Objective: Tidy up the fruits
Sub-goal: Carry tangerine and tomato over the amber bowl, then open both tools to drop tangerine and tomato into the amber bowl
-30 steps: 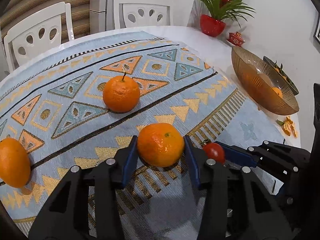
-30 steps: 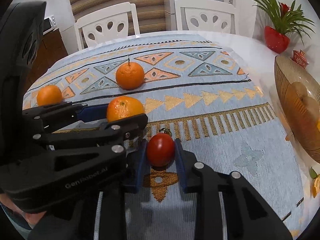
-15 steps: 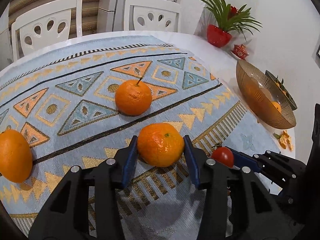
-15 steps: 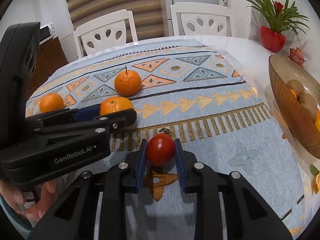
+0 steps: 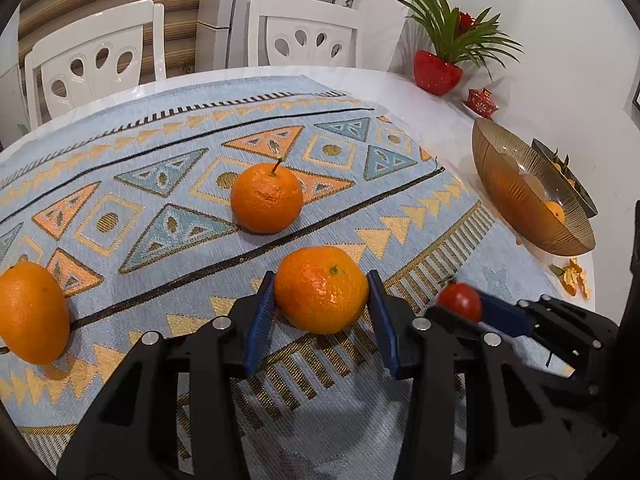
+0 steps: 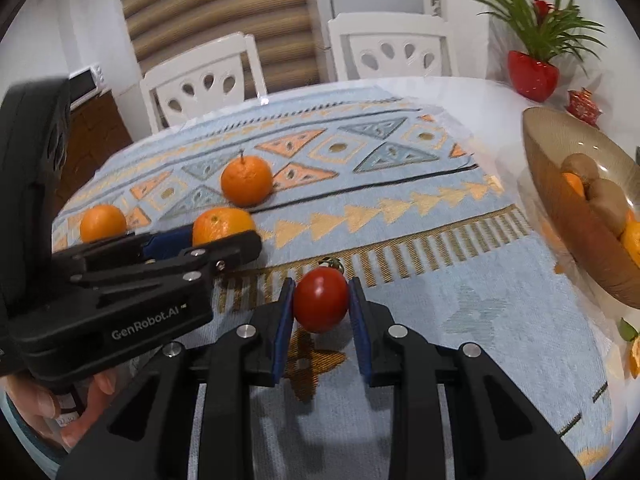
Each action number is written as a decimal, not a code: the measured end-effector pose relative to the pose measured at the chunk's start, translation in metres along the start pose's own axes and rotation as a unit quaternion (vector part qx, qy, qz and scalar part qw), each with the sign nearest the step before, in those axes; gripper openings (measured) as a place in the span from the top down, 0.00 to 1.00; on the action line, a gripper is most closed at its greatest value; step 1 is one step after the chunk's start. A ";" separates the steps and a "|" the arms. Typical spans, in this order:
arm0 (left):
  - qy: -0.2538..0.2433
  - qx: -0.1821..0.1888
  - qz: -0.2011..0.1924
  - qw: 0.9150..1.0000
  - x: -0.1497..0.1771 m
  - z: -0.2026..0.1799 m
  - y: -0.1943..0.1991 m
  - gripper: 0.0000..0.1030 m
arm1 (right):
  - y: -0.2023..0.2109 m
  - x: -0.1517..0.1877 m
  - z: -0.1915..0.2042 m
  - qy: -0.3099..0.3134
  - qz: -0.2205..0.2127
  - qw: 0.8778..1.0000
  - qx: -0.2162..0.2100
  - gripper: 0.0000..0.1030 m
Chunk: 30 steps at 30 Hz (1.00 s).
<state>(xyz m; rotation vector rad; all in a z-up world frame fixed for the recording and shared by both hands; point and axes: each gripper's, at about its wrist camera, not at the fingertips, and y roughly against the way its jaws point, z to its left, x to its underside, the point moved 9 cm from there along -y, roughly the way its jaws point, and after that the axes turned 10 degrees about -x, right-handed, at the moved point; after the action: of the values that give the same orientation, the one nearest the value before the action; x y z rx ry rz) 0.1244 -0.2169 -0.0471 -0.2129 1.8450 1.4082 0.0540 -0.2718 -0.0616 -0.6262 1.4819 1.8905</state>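
- Left tool (image 5: 321,312) clamped on a round orange mandarin with a green stem scar (image 5: 321,290), blue pads pressed to both sides, near centre of the patterned blue and orange woven cloth (image 5: 420,208).
- Right tool (image 6: 320,322) closed narrowly around a small glossy red tomato with a green calyx (image 6: 320,300), just right of the left tool.
- Both fruits apparently lifted slightly, shadows showing beneath; contact with the cloth not certain.
- Step in hand, judged: both fruits gripped, ready for carrying.
- Next move probably calls for carrying each fruit rightward to the ribbed amber glass bowl (image 6: 560,216) at the far right edge of the surface, then loosening each grip over it.
- Count of loose fruit on the cloth: two more mandarins, one with a stalk (image 5: 267,198) at centre far, one (image 5: 32,312) at near left.
- Inside the bowl: at least two brown kiwi-like fruits and some orange fruit, number unclear.
- One tomato in total.
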 end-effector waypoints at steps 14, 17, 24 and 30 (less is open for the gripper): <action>-0.062 0.049 -0.022 0.997 -0.050 -0.114 0.041 0.57 | 0.115 -0.034 -0.126 -0.114 -0.088 0.989 0.028 0.75; -0.078 0.066 -0.021 0.995 -0.066 -0.159 0.037 0.57 | 0.146 -0.041 -0.178 -0.144 -0.110 0.982 0.059 0.75; -0.100 0.095 -0.007 0.990 -0.078 -0.237 0.014 0.57 | 0.182 -0.040 -0.274 -0.205 -0.126 0.966 0.090 0.75; -0.118 0.105 0.015 0.987 -0.069 -0.277 -0.011 0.57 | 0.181 -0.033 -0.306 -0.221 -0.117 0.964 0.094 0.75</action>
<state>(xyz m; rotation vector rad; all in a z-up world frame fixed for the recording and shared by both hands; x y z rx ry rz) 0.0442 -0.4846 0.0108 0.0862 1.7867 1.1928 -0.0634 -0.6019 0.0052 -0.2519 1.2170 1.5574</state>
